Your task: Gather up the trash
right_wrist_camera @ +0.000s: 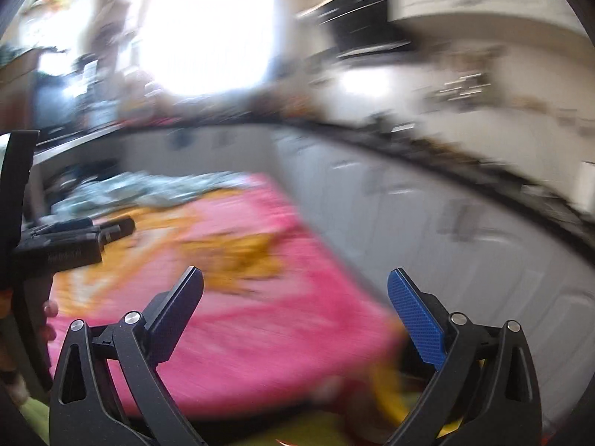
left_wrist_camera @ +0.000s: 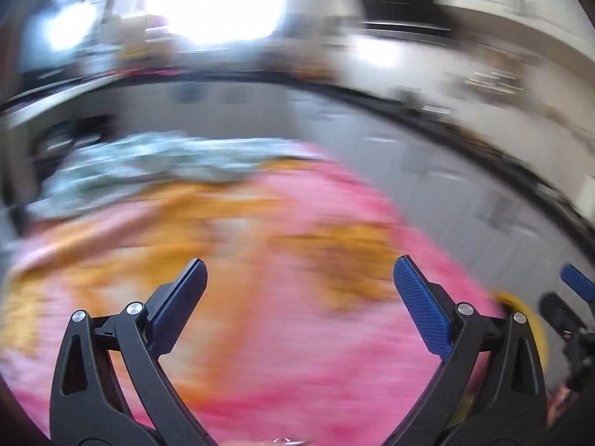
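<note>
Both views are heavily motion-blurred. My left gripper [left_wrist_camera: 299, 297] is open and empty above a pink and orange cloth [left_wrist_camera: 260, 316] that covers a table. My right gripper [right_wrist_camera: 295, 304] is open and empty over the same cloth [right_wrist_camera: 241, 316], near its right front corner. The left gripper shows at the left edge of the right wrist view [right_wrist_camera: 74, 238], and the right gripper shows at the right edge of the left wrist view [left_wrist_camera: 572, 316]. A crumpled pale green-white heap [left_wrist_camera: 148, 163] lies at the cloth's far end; it also shows in the right wrist view [right_wrist_camera: 141, 189]. No trash item can be made out.
A yellow rounded object [left_wrist_camera: 520, 316] sits by the cloth's right edge, also in the right wrist view [right_wrist_camera: 390, 397]. Grey-white kitchen cabinets [right_wrist_camera: 446, 230] under a dark worktop [right_wrist_camera: 409, 145] run along the right. A bright window [right_wrist_camera: 208, 29] is at the back.
</note>
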Available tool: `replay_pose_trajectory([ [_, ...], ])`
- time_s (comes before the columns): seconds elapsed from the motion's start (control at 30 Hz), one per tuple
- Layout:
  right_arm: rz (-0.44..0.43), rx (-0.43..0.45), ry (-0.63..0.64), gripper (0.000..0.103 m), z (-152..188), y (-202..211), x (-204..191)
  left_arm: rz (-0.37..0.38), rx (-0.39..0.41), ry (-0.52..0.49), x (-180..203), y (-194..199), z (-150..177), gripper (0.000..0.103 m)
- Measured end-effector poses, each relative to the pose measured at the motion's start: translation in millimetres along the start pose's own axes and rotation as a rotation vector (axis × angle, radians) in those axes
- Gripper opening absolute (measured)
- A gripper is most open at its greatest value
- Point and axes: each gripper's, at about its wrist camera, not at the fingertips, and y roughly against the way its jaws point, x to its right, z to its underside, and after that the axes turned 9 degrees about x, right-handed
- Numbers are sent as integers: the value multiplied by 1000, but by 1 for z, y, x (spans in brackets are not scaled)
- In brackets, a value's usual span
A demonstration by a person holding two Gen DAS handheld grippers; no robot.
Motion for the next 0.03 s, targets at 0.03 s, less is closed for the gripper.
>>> replay_pose_trajectory([
  [0.03,-88,-55,16,97,-6,-37,-32,-135,-39,10,-41,-13,-2,92],
])
